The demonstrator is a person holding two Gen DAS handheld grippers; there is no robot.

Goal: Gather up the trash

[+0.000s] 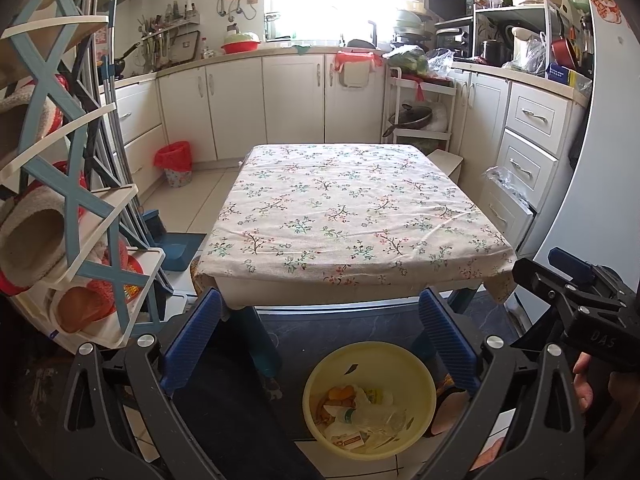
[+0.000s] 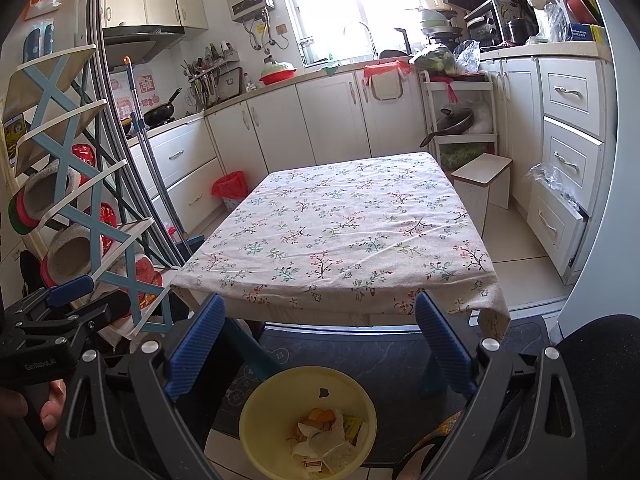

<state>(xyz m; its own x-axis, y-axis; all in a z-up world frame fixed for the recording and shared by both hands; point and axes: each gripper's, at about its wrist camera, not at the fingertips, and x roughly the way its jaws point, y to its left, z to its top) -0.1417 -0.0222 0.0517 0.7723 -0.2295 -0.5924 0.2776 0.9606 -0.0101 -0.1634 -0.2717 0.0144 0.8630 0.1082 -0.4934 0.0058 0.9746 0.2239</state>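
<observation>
Kitchen cupboards run along the far wall under a bright window, and a low worktop [image 1: 352, 216] with a flowered cloth fills the middle of both views; no trash is visible on it.

At 9 o'clock in the left wrist view a shoe rack [image 1: 76, 216] holds slippers, and a red-lined bin [image 1: 175, 162] stands on the floor at about 10 o'clock. The left tool [image 1: 320, 340] is released, its blue fingers [image 1: 192, 340] spread wide and holding nothing. Between them, at 6 o'clock, a yellow basin [image 1: 370, 400] sits on the floor just before the worktop. It holds the trash [image 1: 360, 416]: orange peel, crumpled plastic and small wrappers. Probably it stands there so that things can drop into it easily from the worktop edge.

The right tool [image 2: 318, 344] is also released and empty, and it hangs above the same yellow basin. Judging from the bare cloth, the collecting seems almost finished.
</observation>
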